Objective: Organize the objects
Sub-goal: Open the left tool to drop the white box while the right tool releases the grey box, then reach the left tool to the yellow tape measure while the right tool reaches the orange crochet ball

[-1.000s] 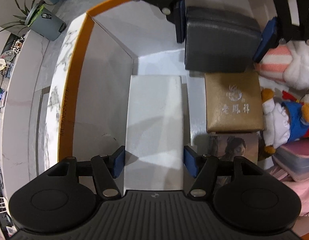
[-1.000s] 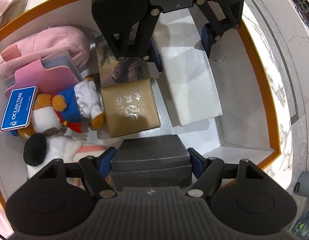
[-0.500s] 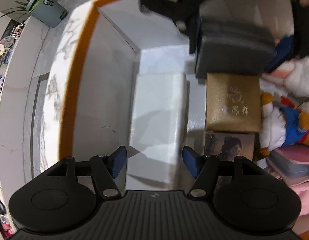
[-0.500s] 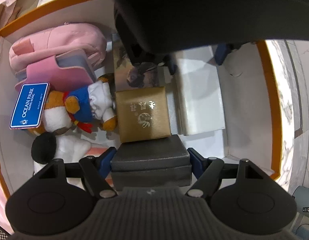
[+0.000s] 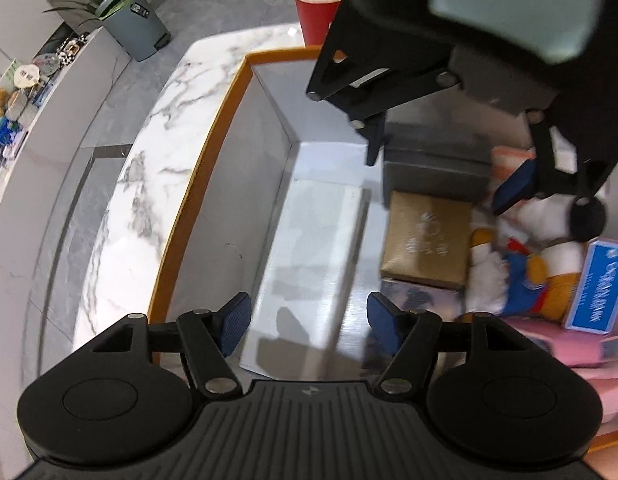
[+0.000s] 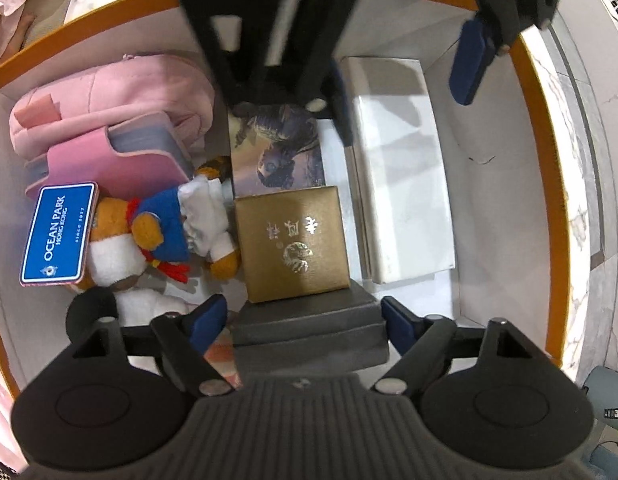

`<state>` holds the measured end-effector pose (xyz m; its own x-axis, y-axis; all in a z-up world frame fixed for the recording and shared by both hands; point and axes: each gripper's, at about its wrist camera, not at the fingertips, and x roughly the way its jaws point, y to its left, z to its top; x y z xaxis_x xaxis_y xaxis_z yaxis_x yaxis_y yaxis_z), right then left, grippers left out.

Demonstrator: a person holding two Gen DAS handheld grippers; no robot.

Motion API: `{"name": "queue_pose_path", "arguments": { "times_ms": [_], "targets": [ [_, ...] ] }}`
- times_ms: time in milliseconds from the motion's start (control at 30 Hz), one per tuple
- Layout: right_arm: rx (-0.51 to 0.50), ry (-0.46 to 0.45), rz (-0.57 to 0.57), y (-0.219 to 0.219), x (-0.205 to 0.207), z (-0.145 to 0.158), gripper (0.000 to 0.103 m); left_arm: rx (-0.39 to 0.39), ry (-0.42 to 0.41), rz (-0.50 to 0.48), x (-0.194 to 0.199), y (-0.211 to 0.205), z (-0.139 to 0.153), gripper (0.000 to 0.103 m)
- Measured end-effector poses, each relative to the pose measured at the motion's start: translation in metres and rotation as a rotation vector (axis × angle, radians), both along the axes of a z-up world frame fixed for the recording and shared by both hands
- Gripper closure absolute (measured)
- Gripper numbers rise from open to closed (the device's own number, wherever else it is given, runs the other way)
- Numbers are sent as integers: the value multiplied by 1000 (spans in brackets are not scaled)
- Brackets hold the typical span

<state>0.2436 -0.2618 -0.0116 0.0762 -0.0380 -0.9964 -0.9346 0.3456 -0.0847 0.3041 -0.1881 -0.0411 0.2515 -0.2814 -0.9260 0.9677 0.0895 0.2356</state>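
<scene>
Grippers hang spread and empty over the orange-rimmed box (image 6: 543, 128): left gripper (image 5: 309, 320) above the white box (image 5: 317, 264), right gripper (image 6: 299, 320) straddling, not touching, the dark grey box (image 6: 309, 340) against the gold box (image 6: 295, 242).

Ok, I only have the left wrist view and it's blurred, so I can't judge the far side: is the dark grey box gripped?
Observer: No. The right gripper has its jaws open, with the dark grey box lying between them.
Operator: What does the blue tag say?
Observer: The blue tag reads OCEAN PARK HONG KONG. It lies against the plush toy.
Operator: Anything beyond that?
Observer: A pink pouch fills the corner past the toy.
</scene>
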Motion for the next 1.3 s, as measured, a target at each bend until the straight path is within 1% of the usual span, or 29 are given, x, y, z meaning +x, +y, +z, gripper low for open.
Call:
{"name": "queue_pose_path", "arguments": {
  "times_ms": [67, 267, 333, 400, 467, 567, 633, 667, 700, 733, 767, 800, 867, 900, 933, 967, 1000, 1033, 1100, 1167, 1300],
  "targets": [
    [-5, -10, -8, 1, -2, 4, 17, -19, 15, 13, -5, 5, 9, 26],
    [-11, -76, -30, 4, -12, 28, 15, -71, 7, 35, -20, 19, 31, 26],
    [-12, -105, -37, 5, -17, 38, 15, -97, 4, 56, -25, 29, 43, 26],
    [-3, -136, -47, 7, -23, 49, 15, -128, 22, 92, -28, 41, 54, 26],
    [18, -163, -56, 10, -31, 62, 15, -152, 28, 129, -32, 55, 65, 26],
    [65, -198, -74, 18, -43, 82, 17, -177, 4, 178, -42, 80, 81, 26],
    [111, -222, -85, 20, -35, 96, 19, -191, -19, 215, -50, 96, 90, 26],
    [133, -235, -92, 24, -39, 102, 19, -194, -29, 238, -53, 102, 93, 26],
    [156, -245, -97, 31, -41, 107, 20, -199, -38, 269, -57, 111, 96, 26],
    [183, -252, -102, 48, -40, 114, 20, -203, -40, 301, -61, 118, 100, 26],
    [204, -257, -102, 52, -38, 112, 21, -214, -36, 326, -65, 125, 103, 26],
    [224, -263, -104, 58, -46, 120, 21, -224, -33, 351, -69, 133, 105, 26],
    [260, -267, -94, 70, -52, 133, 25, -231, -42, 385, -79, 147, 111, 26],
    [271, -270, -87, 75, -53, 125, 26, -231, -51, 398, -85, 155, 114, 26],
    [285, -277, -79, 82, -58, 128, 26, -232, -56, 410, -90, 162, 116, 26],
    [297, -282, -76, 89, -57, 121, 27, -236, -58, 423, -95, 169, 117, 26],
    [308, -284, -75, 95, -59, 126, 27, -245, -56, 438, -100, 179, 121, 26],
    [320, -287, -75, 102, -61, 126, 28, -260, -49, 454, -104, 189, 123, 26],
    [338, -291, -73, 114, -63, 126, 36, -284, -36, 489, -112, 207, 126, 26],
    [351, -292, -61, 128, -65, 123, 47, -290, -33, 516, -119, 221, 126, 26],
    [348, -298, -53, 155, -67, 116, 55, -294, -27, 607, -124, 248, 121, 26]
  ]
}}
